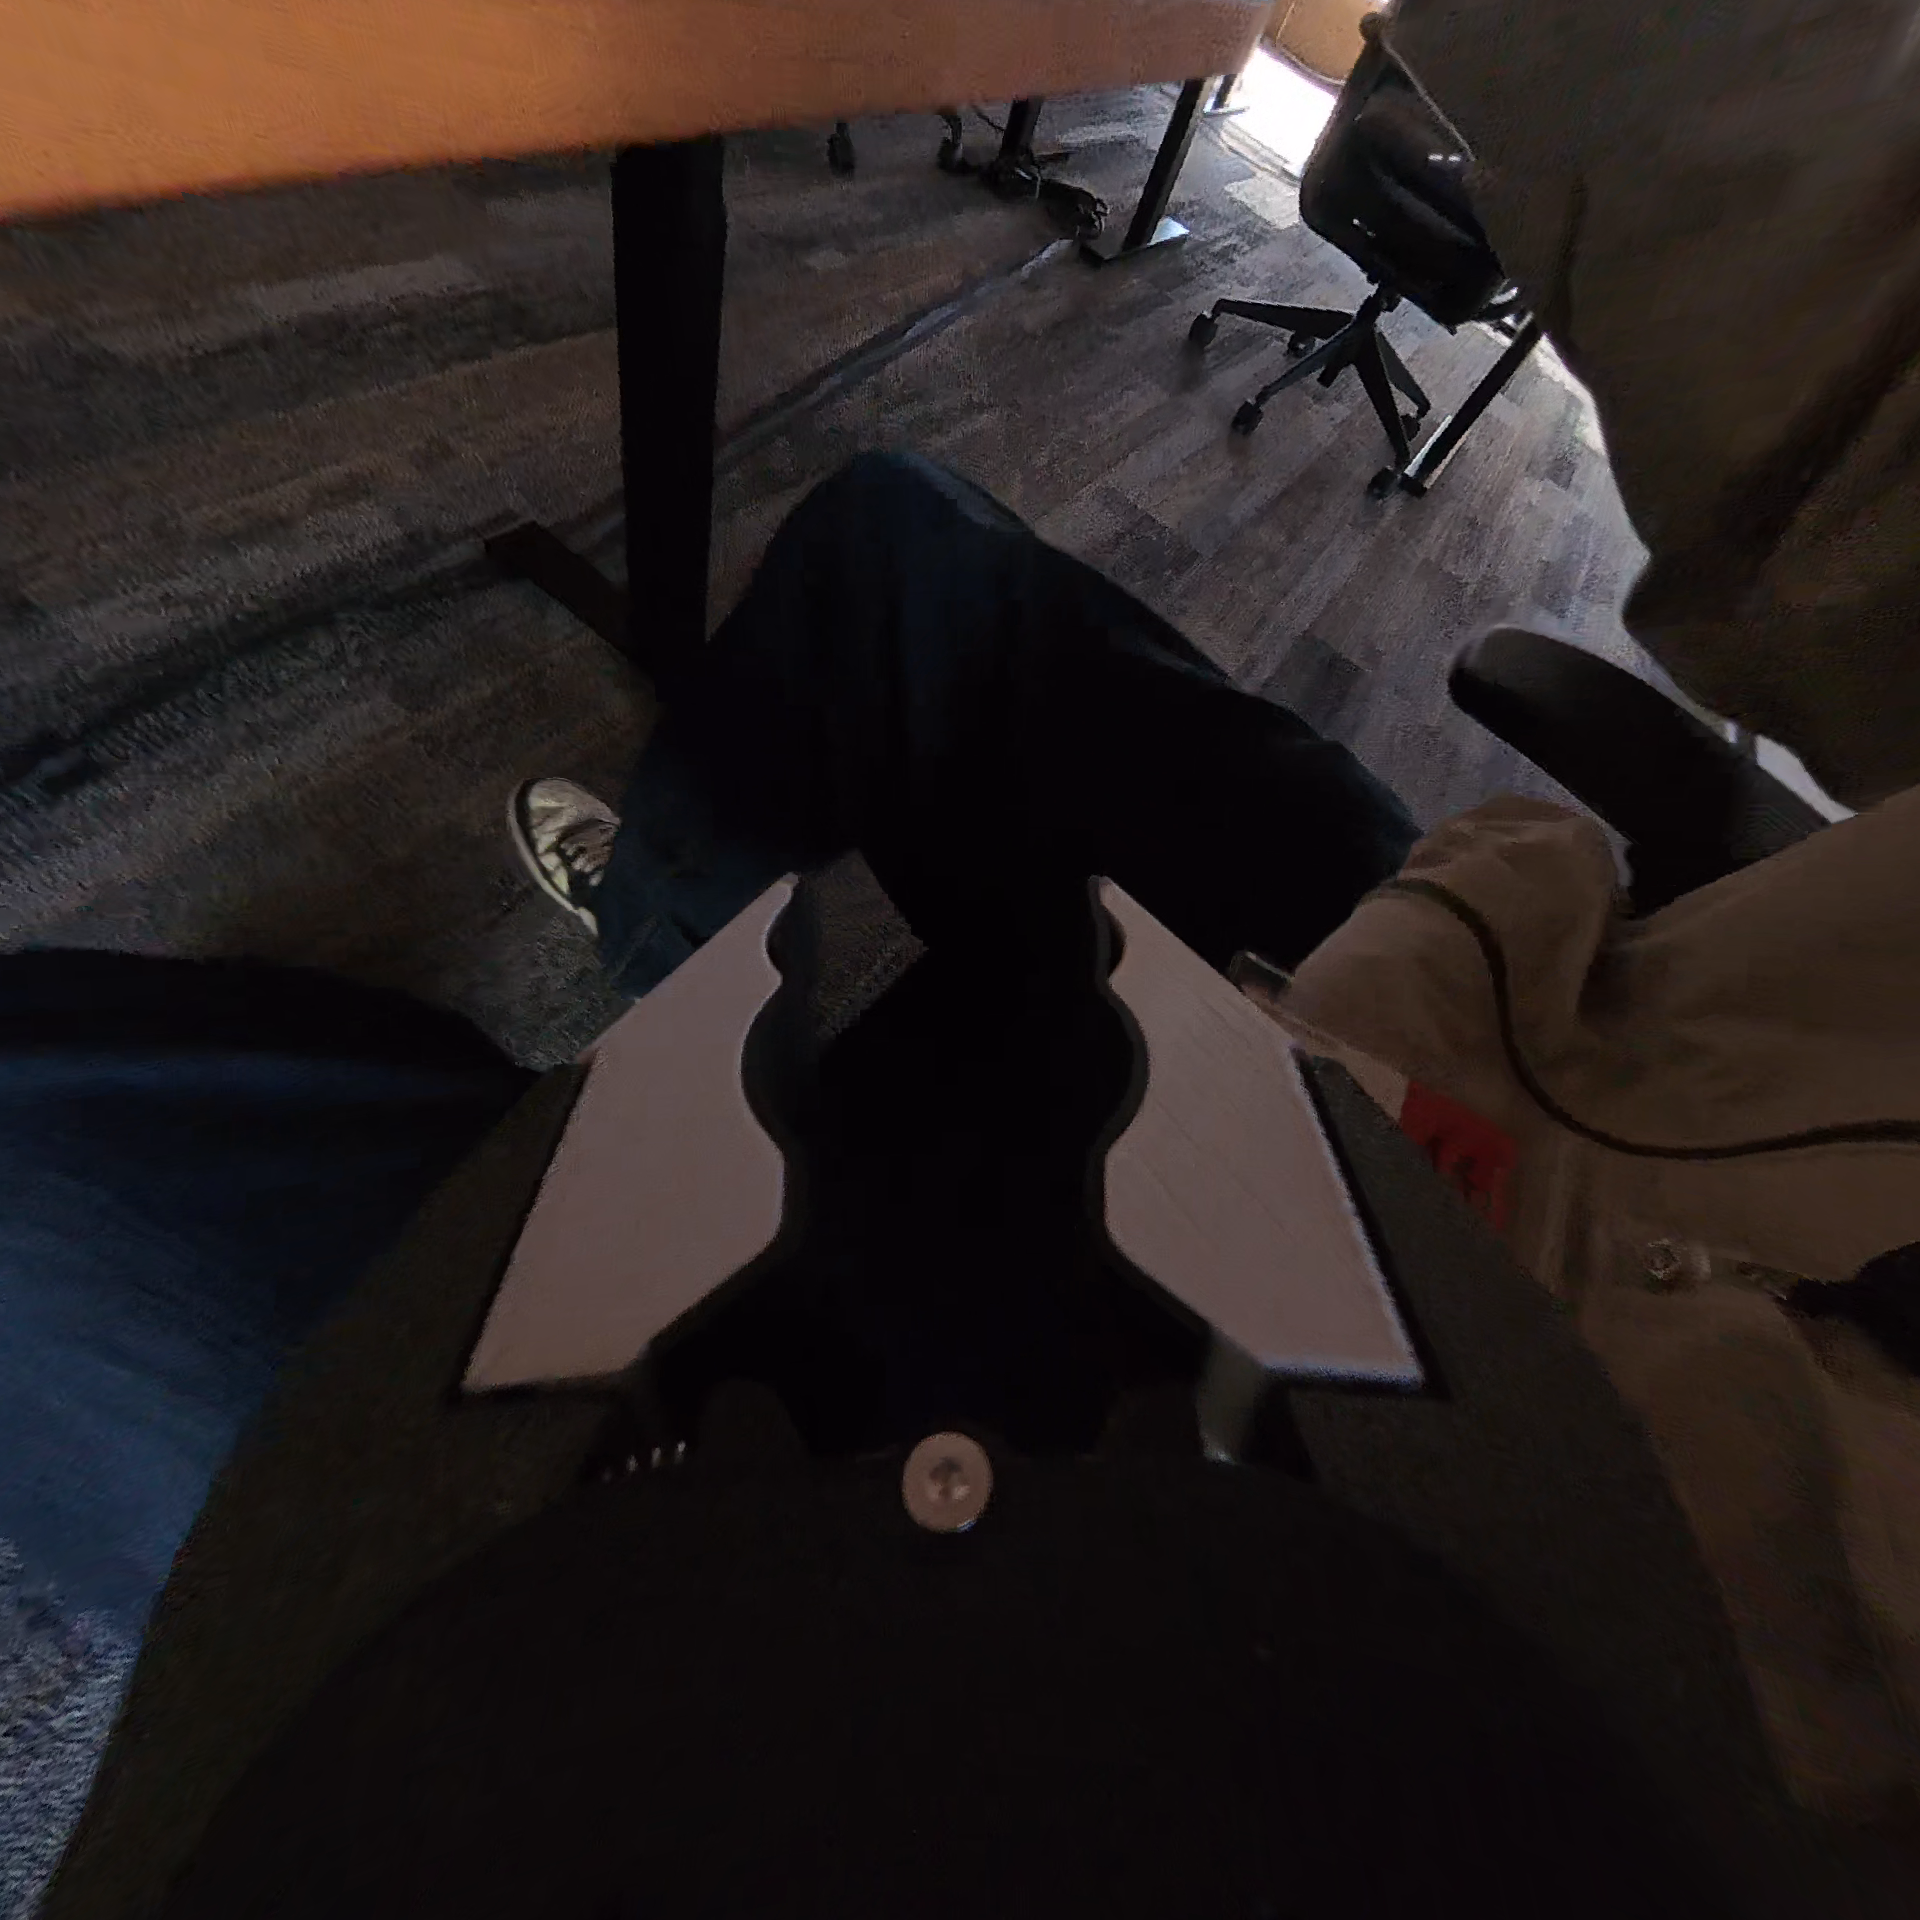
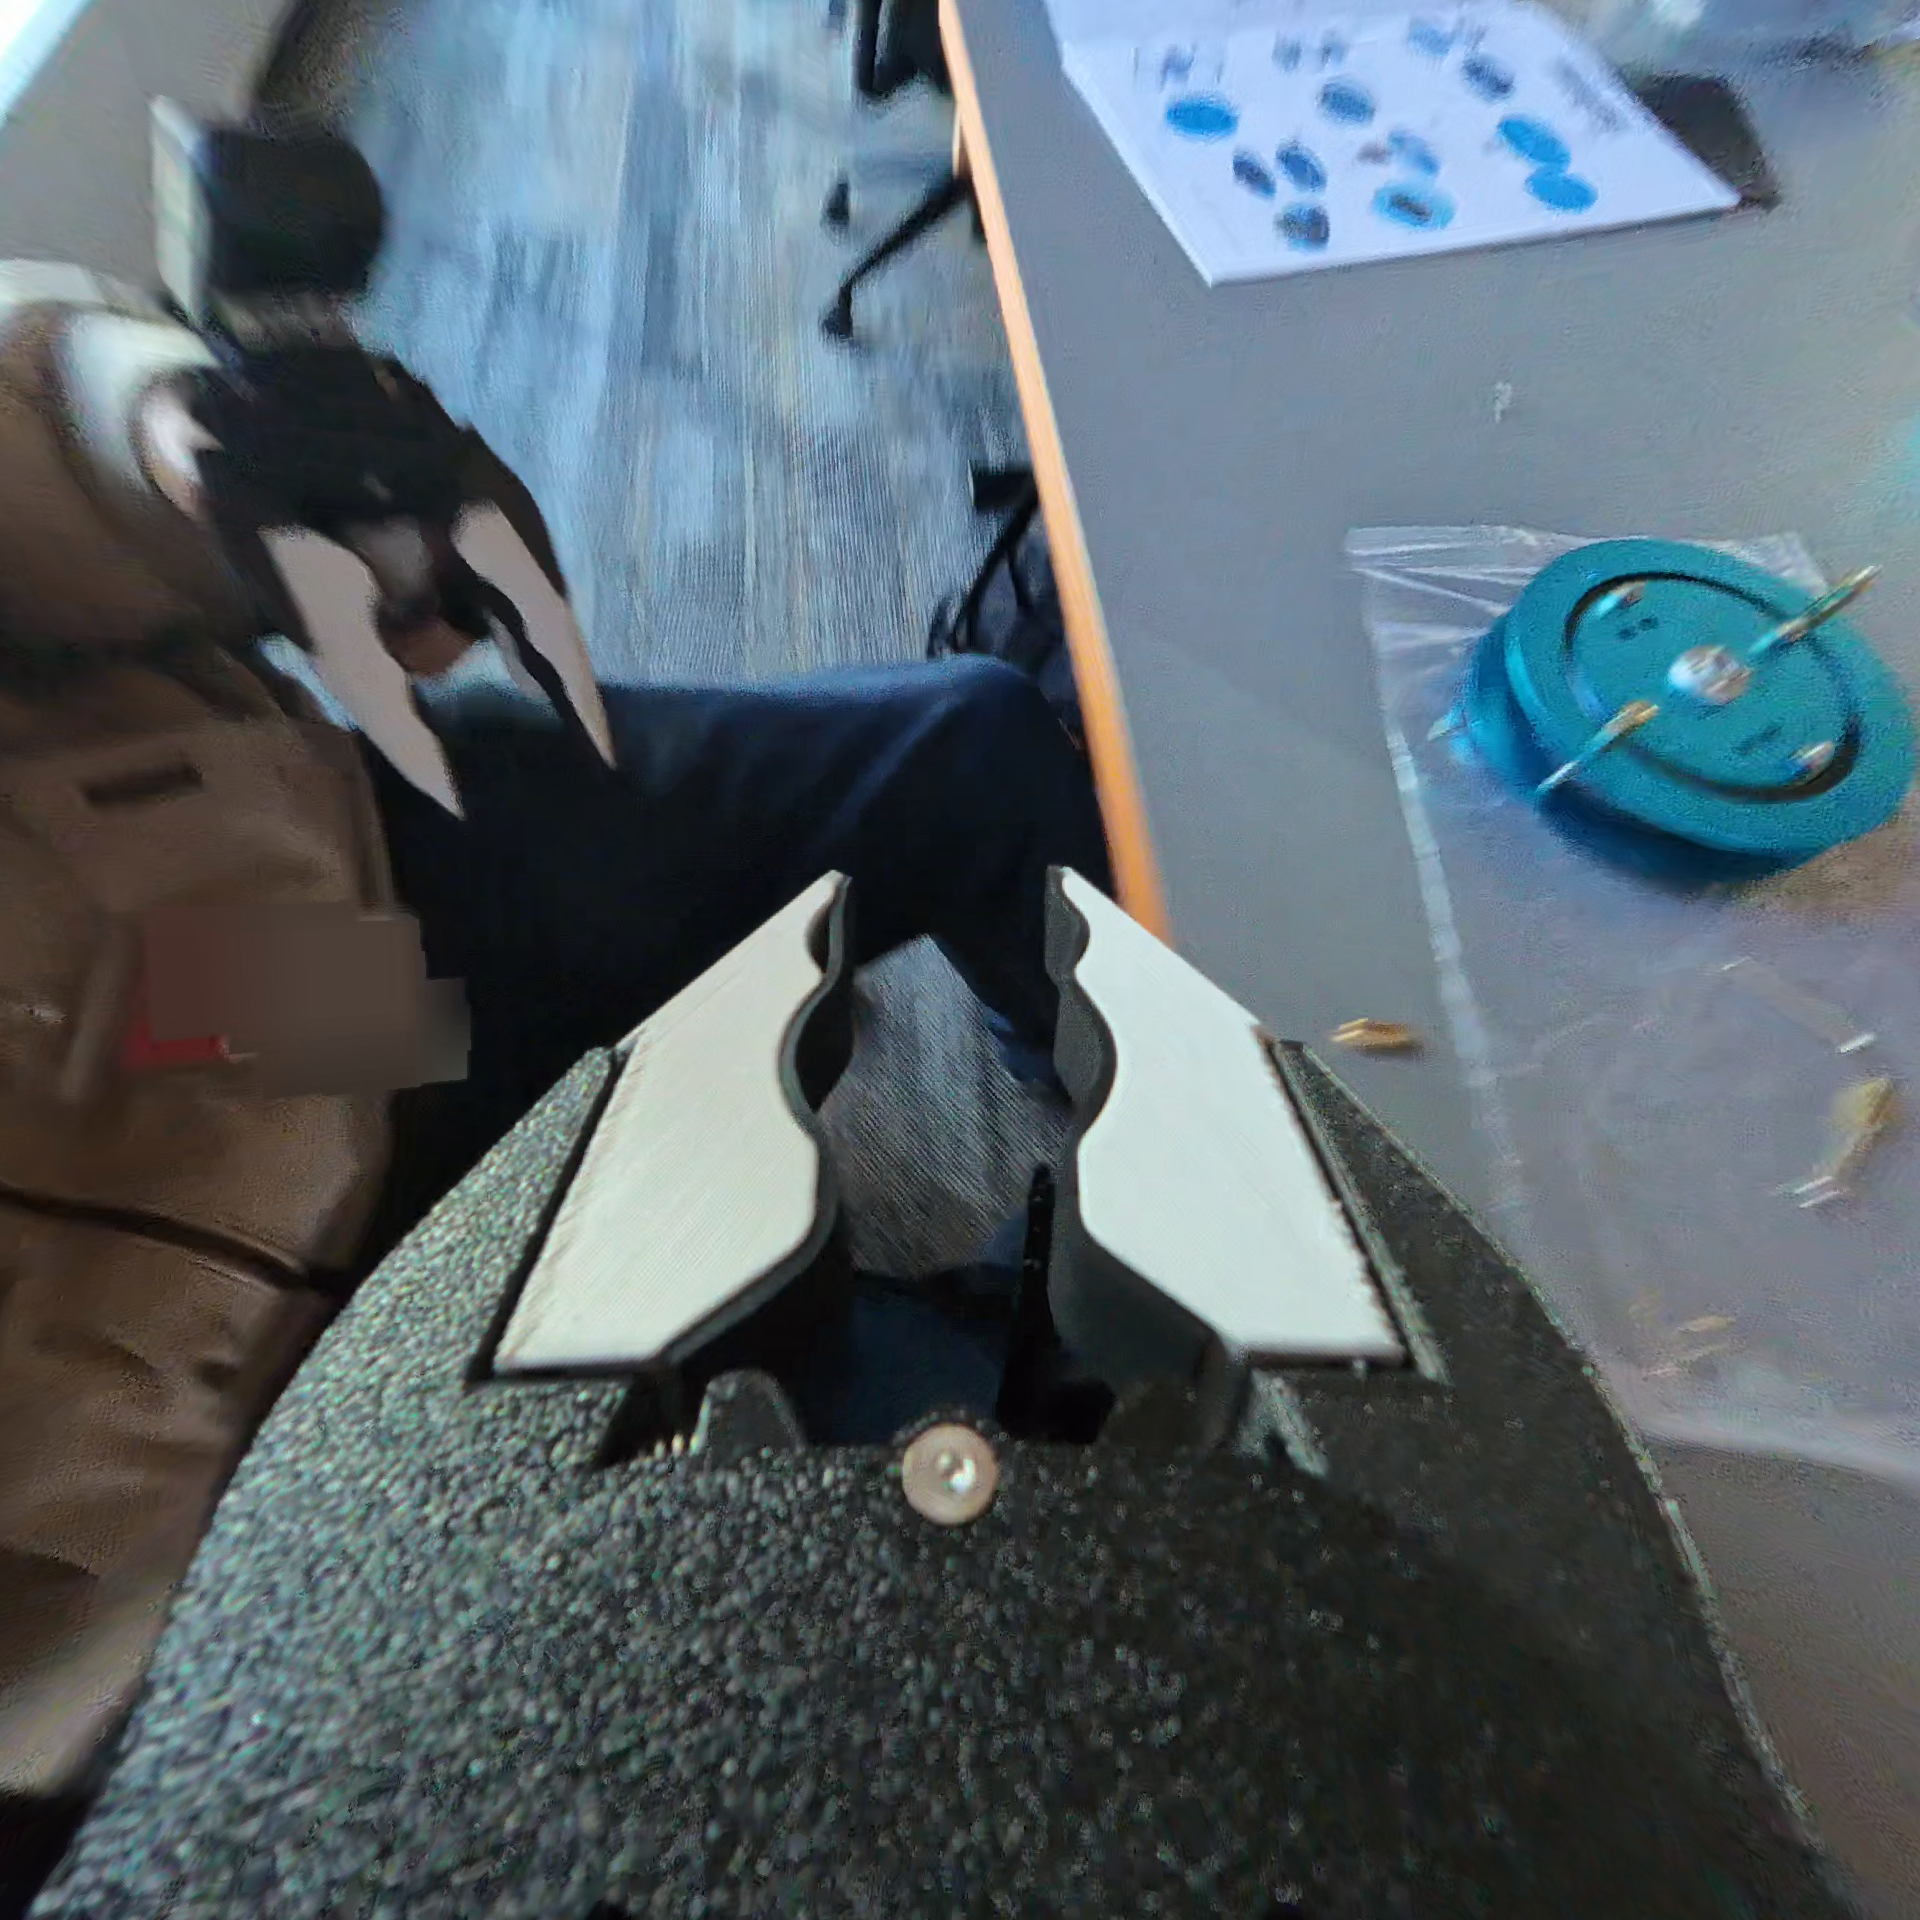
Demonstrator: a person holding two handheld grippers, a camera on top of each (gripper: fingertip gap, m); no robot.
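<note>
Two grippers, both empty.

Left wrist view, L to R: grey carpet (image 1: 260,468) under an orange table edge (image 1: 416,94), a black table leg (image 1: 665,416), a shoe (image 1: 561,842) on the floor. Mid-frame, the left gripper (image 1: 945,883) is aimed down at a dark trouser leg (image 1: 987,675). Its jaws stand wide apart w/ nothing between them, only dark cloth behind. Whether the tips touch the cloth: can't tell, too dark. Further R: an office chair (image 1: 1382,229) well back, a black armrest (image 1: 1590,727), and a tan jacket (image 1: 1662,1143) w/ a thin black cable (image 1: 1507,1039) across it, just beside the R finger.

Right wrist view, L to R: the jacket again, then the other gripper, blurred, over the lap. The right gripper (image 2: 948,878) hangs over the knee, just L of the table rim. Jaws are parted, nothing held, carpet showing through the gap.

On the grey table top (image 2: 1299,520): a white sheet (image 2: 1382,135) w/ blue blobs at the far end. Nearer, a clear plastic bag (image 2: 1558,1039) w/ a teal disc (image 2: 1704,707) lying flat on its upper part. The disc is round, so no long axis. Brass pins (image 2: 1813,608) stick out of its face, slanting up and R. Small brass bits (image 2: 1371,1034) lie loose on the bag, nearest the right gripper but apart from it.
</note>
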